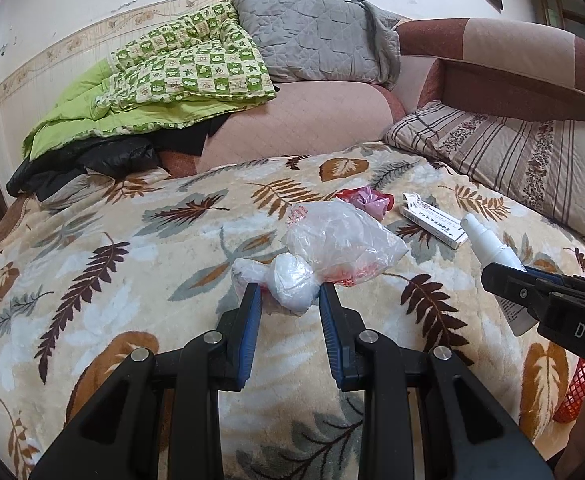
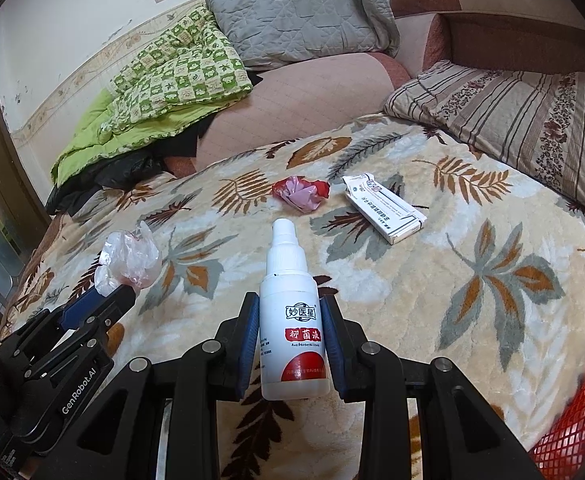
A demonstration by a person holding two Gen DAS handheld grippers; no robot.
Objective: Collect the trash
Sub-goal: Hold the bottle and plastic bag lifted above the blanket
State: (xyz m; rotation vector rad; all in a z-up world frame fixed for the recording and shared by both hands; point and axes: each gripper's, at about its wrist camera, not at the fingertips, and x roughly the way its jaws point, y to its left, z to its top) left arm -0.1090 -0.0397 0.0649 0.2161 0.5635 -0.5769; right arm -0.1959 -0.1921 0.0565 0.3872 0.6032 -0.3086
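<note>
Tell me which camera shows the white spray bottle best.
The right wrist view: the white spray bottle fills the centre between the right gripper fingers, label and nozzle fully visible. The left wrist view catches only its nozzle and upper body at the right edge, the rest hidden behind the right gripper.

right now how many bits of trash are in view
4: bottle in the right gripper, bag between the left gripper fingers, wrapper and box on the blanket.
</note>
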